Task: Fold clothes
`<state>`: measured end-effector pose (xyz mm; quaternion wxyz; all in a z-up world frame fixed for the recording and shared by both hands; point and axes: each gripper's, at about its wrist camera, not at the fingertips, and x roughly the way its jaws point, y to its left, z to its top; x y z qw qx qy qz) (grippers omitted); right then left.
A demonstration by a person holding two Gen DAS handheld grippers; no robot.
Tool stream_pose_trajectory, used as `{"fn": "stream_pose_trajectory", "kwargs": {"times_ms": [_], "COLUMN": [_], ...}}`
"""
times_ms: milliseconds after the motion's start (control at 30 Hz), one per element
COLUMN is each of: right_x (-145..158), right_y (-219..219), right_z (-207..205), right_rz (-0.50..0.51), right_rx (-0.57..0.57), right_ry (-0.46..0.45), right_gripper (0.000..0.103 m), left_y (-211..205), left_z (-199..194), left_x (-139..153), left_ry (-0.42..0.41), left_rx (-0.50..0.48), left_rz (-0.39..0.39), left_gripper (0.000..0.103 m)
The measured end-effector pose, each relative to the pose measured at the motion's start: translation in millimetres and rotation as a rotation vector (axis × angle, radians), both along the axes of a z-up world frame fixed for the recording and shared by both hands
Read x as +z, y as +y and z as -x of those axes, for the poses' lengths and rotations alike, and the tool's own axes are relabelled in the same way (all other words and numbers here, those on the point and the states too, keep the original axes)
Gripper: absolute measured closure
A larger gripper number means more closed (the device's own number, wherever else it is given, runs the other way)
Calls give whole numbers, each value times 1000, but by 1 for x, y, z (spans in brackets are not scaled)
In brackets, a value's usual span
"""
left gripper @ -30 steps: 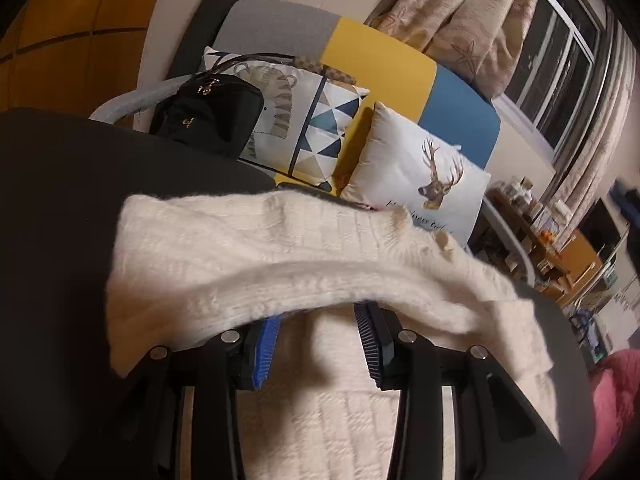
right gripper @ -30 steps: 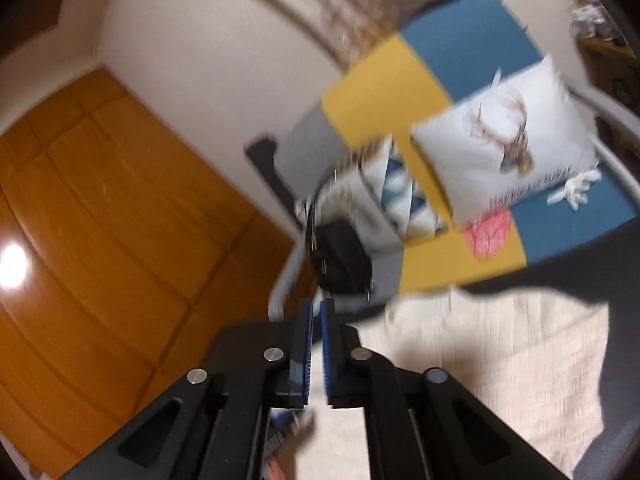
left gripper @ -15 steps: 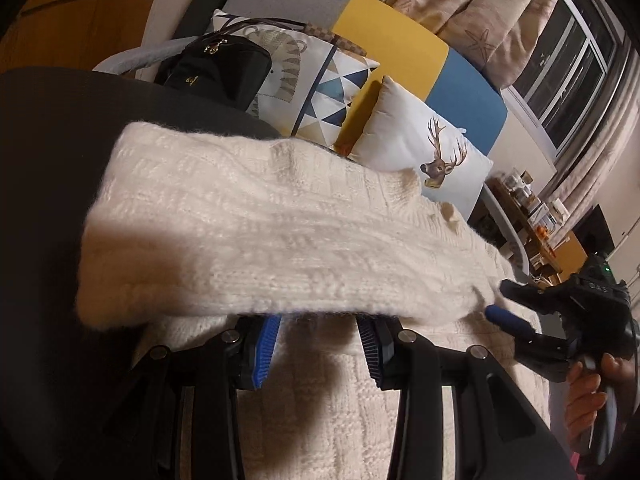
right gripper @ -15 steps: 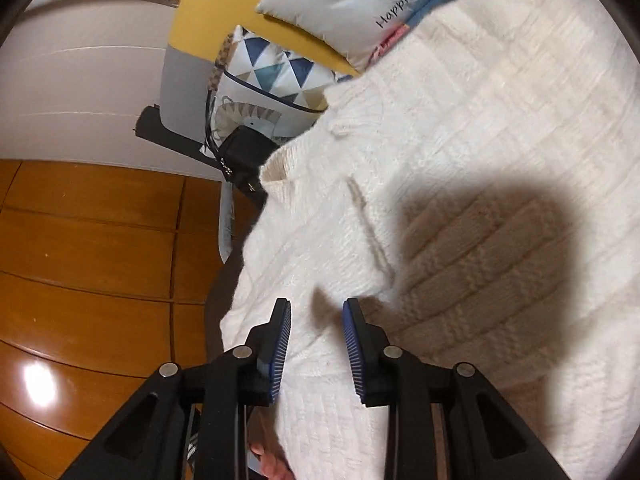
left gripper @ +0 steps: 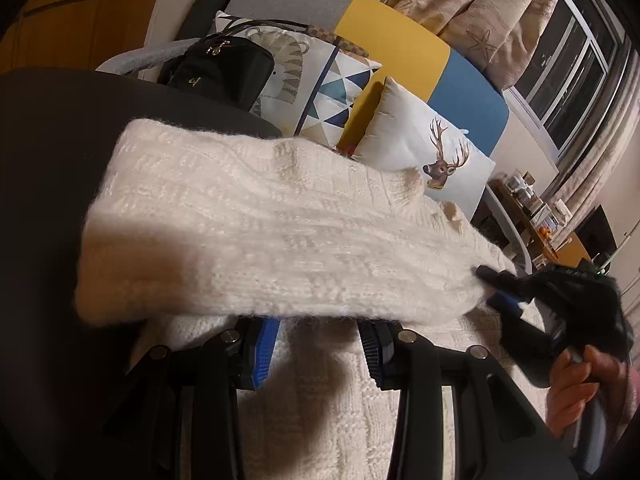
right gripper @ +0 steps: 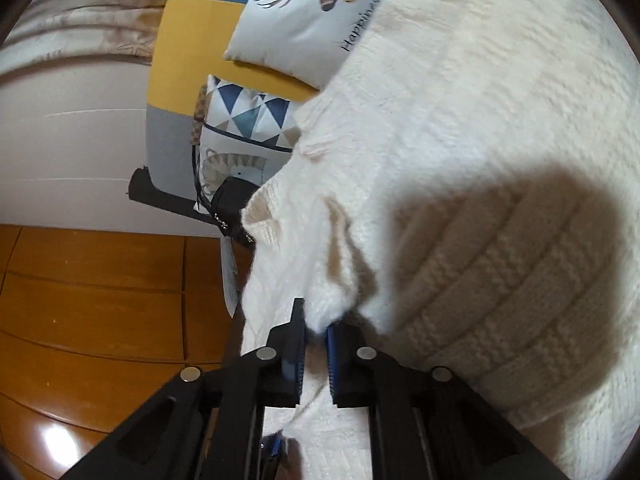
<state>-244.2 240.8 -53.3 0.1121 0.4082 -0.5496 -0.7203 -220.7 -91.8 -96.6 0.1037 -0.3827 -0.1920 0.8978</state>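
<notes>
A long sofa with grey, yellow and blue blocks [left gripper: 392, 46] stands behind everything. In front of it a dark grey surface [left gripper: 60, 140] holds the big fluffy cream knitted sweater [left gripper: 260, 232], which lies spread across it with one part folded over the top.

A white pillow with a brown deer head [right gripper: 304, 12] leans on the sofa. Curly black writing on it reads "Happiness", and the rest hides behind the sweater. Beside it sits a white pillow with blue triangles and a striped animal [left gripper: 320, 80]. A small black handbag with gold bits [left gripper: 220, 70] rests against that pillow. I cannot tell what is inside it.

A beige curtain with starfish shapes [left gripper: 492, 12] hangs by a dark window [left gripper: 576, 68]. A cluttered shelf stands far off to the right, too small to make out.

The left gripper [left gripper: 318, 350] sits partly under the folded part, so I cannot tell if its jaws pinch anything. The right gripper [right gripper: 315, 338], held by a hand [left gripper: 576, 388], has just been closing, and its jaws now squeeze a tuft of the sweater's edge.
</notes>
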Motion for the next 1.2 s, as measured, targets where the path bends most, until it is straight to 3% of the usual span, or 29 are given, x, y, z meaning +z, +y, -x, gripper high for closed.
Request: {"fn": "stream_pose_trajectory", "kwargs": {"times_ms": [133, 267, 367, 467, 733, 1000, 1200], "right_x": [36, 93, 132, 151, 126, 65, 28], "right_y": [-1, -1, 5, 11, 23, 41, 44], "right_z": [8, 19, 21, 21, 19, 3, -2], "right_rz": [41, 51, 30, 9, 8, -52, -37], "right_rx": [26, 54, 74, 80, 70, 109, 89], "right_ry": [80, 216, 311, 353, 303, 182, 116], "right_gripper": [97, 97, 97, 97, 97, 97, 97], "left_y": [-5, -31, -48, -65, -73, -85, -75], "left_z": [3, 6, 13, 20, 10, -18, -51], "left_x": [4, 16, 19, 15, 14, 4, 12], "left_ry": [-7, 29, 25, 3, 27, -20, -18], "left_rx": [23, 122, 163, 202, 230, 196, 149], "left_rz": [-12, -14, 17, 11, 3, -136, -33], "left_gripper": [63, 63, 63, 63, 63, 63, 58]}}
